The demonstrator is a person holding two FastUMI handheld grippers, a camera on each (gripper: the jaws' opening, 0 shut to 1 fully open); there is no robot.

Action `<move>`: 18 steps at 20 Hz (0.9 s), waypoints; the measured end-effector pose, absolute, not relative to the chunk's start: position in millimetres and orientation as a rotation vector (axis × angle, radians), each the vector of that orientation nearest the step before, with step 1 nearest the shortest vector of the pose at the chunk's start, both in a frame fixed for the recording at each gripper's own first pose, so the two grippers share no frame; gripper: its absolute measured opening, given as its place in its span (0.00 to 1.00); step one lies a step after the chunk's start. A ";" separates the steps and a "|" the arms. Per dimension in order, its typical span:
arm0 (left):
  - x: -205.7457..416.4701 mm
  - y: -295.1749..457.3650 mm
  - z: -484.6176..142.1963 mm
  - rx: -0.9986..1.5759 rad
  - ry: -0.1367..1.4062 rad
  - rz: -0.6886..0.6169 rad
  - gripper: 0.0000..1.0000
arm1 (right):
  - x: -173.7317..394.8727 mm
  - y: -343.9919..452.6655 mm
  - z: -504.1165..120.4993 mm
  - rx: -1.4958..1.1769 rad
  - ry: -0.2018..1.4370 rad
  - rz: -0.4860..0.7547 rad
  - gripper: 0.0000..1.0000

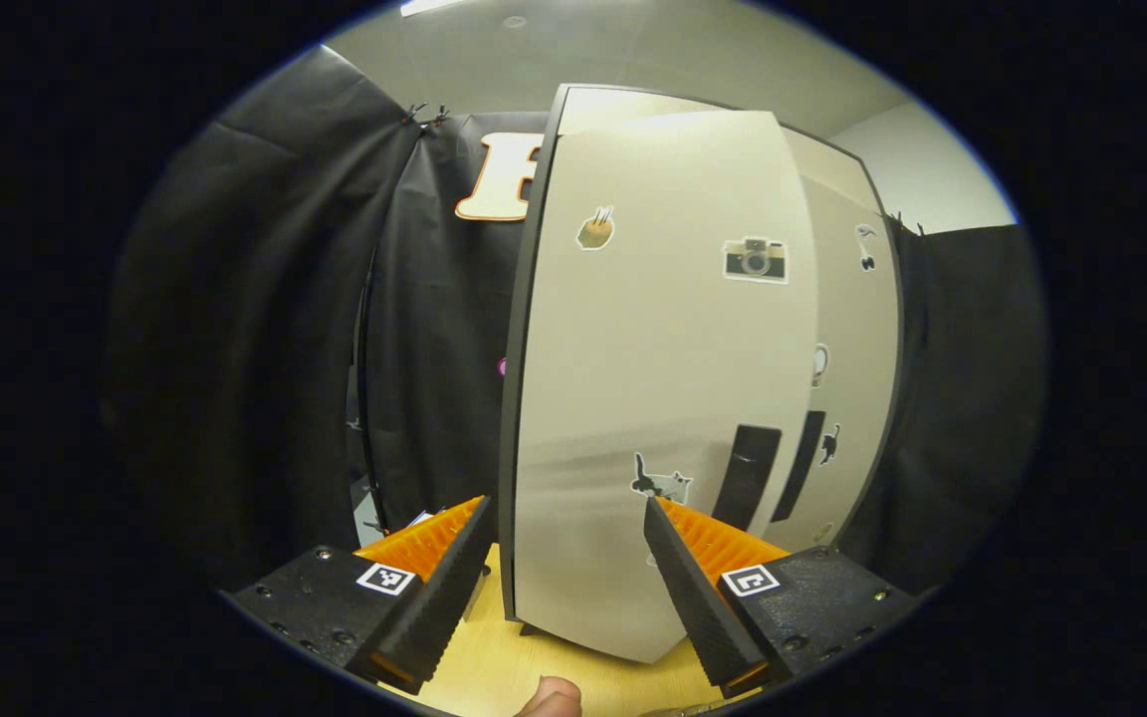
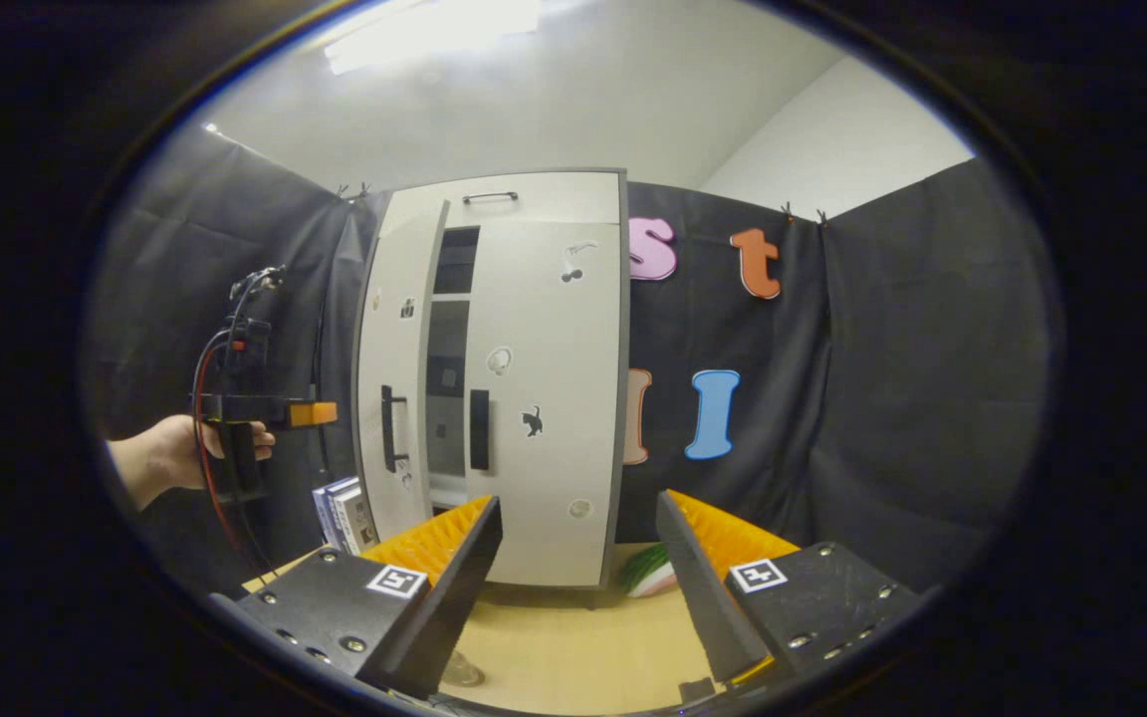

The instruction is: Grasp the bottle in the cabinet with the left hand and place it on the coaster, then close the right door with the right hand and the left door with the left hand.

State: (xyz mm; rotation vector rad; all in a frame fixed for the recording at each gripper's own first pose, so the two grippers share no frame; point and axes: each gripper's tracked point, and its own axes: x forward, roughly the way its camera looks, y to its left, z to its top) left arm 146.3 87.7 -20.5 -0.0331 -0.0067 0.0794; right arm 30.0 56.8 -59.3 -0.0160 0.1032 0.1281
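Note:
The pale cabinet (image 2: 534, 214) stands on the wooden table. Its right door (image 2: 544, 398) is flush with the front. Its left door (image 2: 389, 398) stands ajar, with a dark gap showing shelves between the two. In the left gripper view that left door (image 1: 653, 398) looms close in front, stickers and a black handle (image 1: 745, 476) on its face. My left gripper (image 1: 568, 508) is open, level with the door's lower part, nothing between its fingers. A hand holds it just left of the door, left gripper (image 2: 325, 413). My right gripper (image 2: 578, 500) hangs open in front of the cabinet.
Small boxes (image 2: 344, 513) stand at the cabinet's left foot. A green and white thing (image 2: 648, 573) lies on the table (image 2: 573, 637) to the cabinet's right. A small clear round thing (image 2: 459, 669) sits under my right gripper's left finger. Black cloth walls surround the booth.

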 end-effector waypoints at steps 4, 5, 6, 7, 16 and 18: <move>124.8 73.5 -8.2 0.015 -0.025 0.061 0.96 | 24.0 55.8 -58.3 0.001 0.104 0.128 0.95; 120.0 69.3 -8.6 0.013 -0.018 0.055 0.95 | 21.5 56.1 -58.5 0.001 0.104 0.132 0.95; 115.4 65.0 -10.8 0.010 -0.007 0.041 0.92 | 19.6 56.6 -57.3 -0.008 0.102 0.135 0.95; 111.1 61.5 -14.1 0.010 0.009 0.030 0.96 | 16.3 56.7 -56.0 -0.020 0.097 0.136 0.95; 69.2 51.3 -21.3 0.016 0.022 0.020 0.92 | -5.9 62.7 -55.5 -0.024 0.080 0.169 0.95; 60.8 47.7 -24.0 0.021 0.026 0.014 0.96 | -10.2 65.3 -55.9 -0.023 0.081 0.178 0.95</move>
